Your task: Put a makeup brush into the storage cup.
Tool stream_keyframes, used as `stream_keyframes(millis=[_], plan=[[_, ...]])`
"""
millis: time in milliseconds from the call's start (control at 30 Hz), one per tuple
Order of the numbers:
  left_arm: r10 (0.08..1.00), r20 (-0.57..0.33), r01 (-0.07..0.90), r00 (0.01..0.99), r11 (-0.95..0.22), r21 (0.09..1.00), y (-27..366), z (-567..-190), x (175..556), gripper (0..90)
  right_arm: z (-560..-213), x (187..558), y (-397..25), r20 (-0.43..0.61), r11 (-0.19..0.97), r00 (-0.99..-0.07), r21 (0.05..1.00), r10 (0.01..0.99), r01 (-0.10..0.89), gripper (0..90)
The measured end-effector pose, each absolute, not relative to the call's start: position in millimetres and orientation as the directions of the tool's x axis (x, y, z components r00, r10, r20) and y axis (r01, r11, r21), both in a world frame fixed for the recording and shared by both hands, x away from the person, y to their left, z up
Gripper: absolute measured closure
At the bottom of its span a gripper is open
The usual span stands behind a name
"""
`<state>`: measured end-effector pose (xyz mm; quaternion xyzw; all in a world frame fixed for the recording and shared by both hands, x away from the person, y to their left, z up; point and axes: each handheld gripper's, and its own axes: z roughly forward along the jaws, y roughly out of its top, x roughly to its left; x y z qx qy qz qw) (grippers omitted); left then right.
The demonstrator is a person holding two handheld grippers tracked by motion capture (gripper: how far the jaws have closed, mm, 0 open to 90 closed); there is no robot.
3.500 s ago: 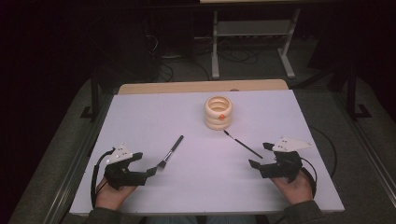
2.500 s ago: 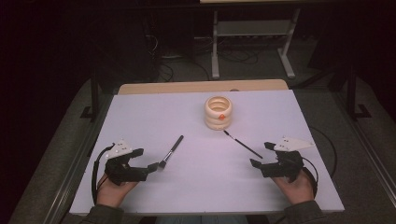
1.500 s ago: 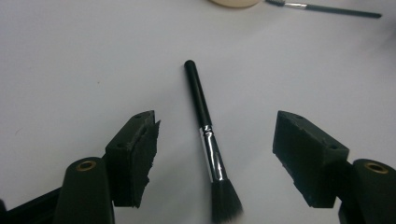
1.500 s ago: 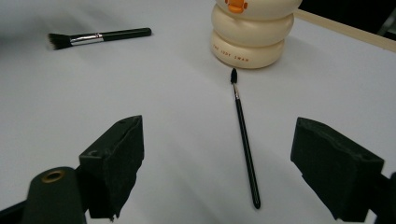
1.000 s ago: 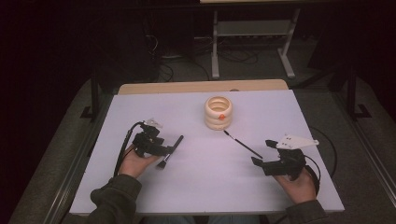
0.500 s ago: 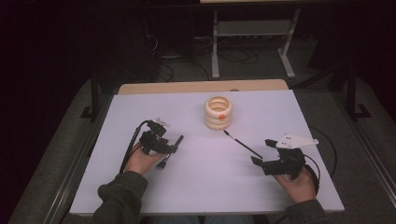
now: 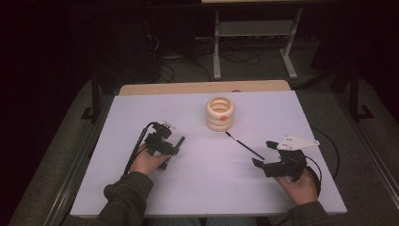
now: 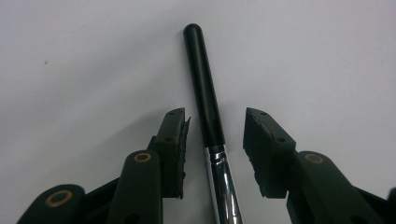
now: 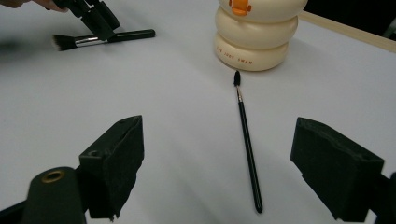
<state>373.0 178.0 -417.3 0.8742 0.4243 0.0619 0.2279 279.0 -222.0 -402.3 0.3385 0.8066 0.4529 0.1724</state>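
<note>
Black brush handle (image 8: 204,86) sits between my left tongs' (image 8: 212,128) open, empty jaws; I'd close squarely near the metal collar (image 8: 224,182). Right tongs (image 9: 217,163) gape empty.

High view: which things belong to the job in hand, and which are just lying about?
In the job:
- left gripper, jaws open either side of the thick brush
- thick brush, flat on the table

Lying about:
- thin brush, untouched in front of the open right gripper
- cream holder
</note>
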Motion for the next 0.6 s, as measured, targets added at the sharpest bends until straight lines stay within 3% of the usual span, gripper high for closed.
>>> stream_keyframes(millis=[400,600], plan=[[0.78,-0.071,0.725,0.622,-0.539,0.428,174.6,-422.6,375.2,66.6,-402.3,279.7,-222.4,0.026,0.361,-0.715,0.85,0.699,0.384,16.2],[0.774,0.007,0.7,0.633,-0.577,0.421,168.6,-423.2,371.2,74.7,-401.5,278.5,-220.9,0.031,0.36,-0.711,0.847,0.703,0.392,16.2]])
